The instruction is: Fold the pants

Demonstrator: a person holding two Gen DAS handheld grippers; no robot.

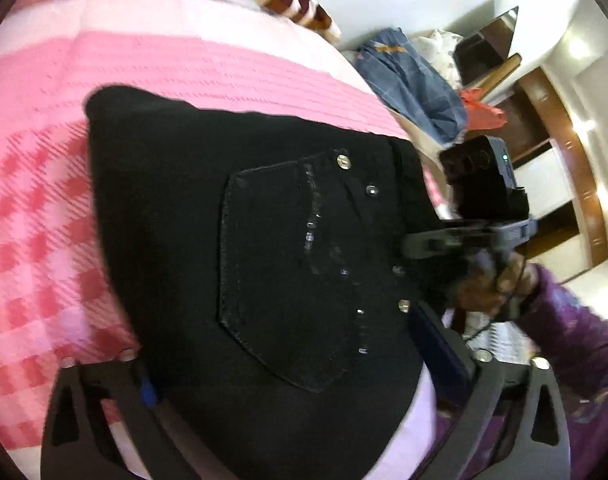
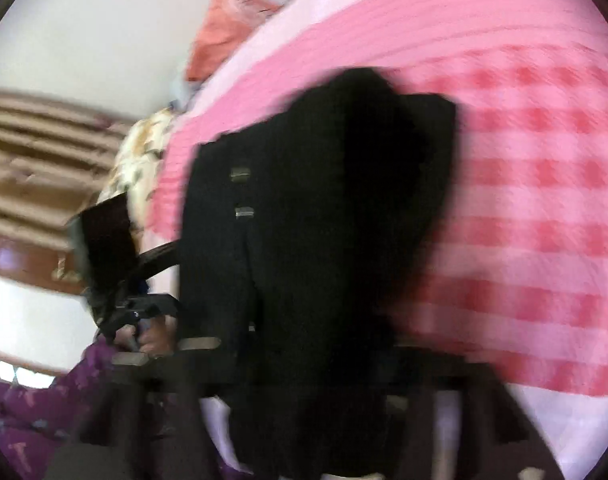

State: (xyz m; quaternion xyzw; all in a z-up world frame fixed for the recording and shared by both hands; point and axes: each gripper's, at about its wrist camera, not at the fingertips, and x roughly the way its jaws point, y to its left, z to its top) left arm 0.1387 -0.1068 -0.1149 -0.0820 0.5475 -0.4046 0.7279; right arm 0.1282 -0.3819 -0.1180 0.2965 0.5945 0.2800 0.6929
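Note:
Black pants (image 1: 264, 240) lie folded on the pink checked bedspread (image 1: 44, 220), back pocket and studs facing up. My left gripper (image 1: 284, 340) is open, its two fingers spread wide at either side of the pants' near end. The right gripper (image 1: 413, 246), held by a hand in a purple sleeve, reaches the waistband edge from the right. In the blurred right wrist view the pants (image 2: 304, 220) rise as a dark bunch between the right gripper's (image 2: 304, 360) fingers, which look shut on the cloth. The left gripper (image 2: 172, 280) shows at the pants' left edge.
A heap of blue jeans (image 1: 411, 80) and an orange-red cloth (image 1: 483, 108) lie past the bed's far right side. Checked pillows (image 1: 296, 4) sit at the bed's head. A floral cloth (image 2: 144, 152) and an orange pillow (image 2: 224, 32) lie at the bed's left edge.

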